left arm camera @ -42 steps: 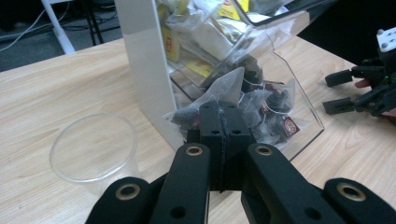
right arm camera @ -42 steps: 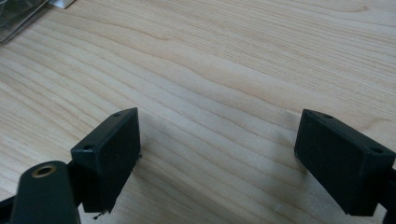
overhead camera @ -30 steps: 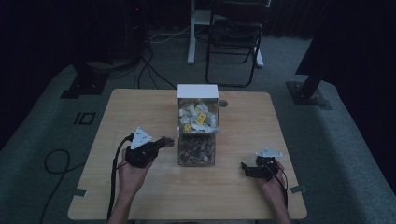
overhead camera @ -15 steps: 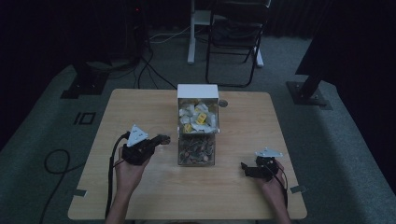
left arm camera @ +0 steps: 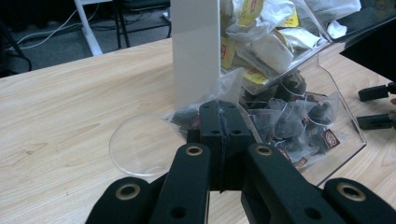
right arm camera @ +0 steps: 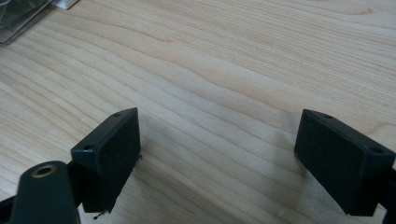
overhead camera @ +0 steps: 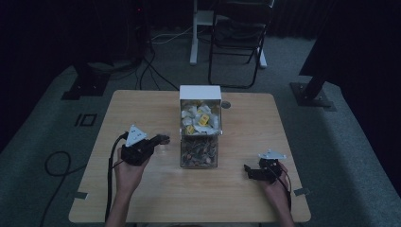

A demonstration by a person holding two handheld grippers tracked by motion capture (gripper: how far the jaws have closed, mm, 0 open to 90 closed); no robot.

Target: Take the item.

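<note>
A clear two-tier dispenser box (overhead camera: 200, 127) stands mid-table, with white and yellow tea bags in its upper part and dark ones (overhead camera: 198, 153) below. My left gripper (overhead camera: 162, 139) is just left of the box's lower opening, pointing toward it. In the left gripper view its jaws (left arm camera: 220, 116) are shut on a clear sachet holding a dark tea bag (left arm camera: 196, 109), just outside the box (left arm camera: 299, 112). My right gripper (overhead camera: 247, 170) rests low near the table's front right. Its jaws (right arm camera: 217, 140) are open over bare wood with nothing between them.
A clear round disc (left arm camera: 140, 149) lies flat on the table beside the held sachet. A small round object (overhead camera: 226, 104) sits by the box's right rear corner. A chair (overhead camera: 239, 38) and stand legs are beyond the table's far edge.
My left gripper has drawn back slightly to the left, away from the box, still shut. The right gripper has not moved.
</note>
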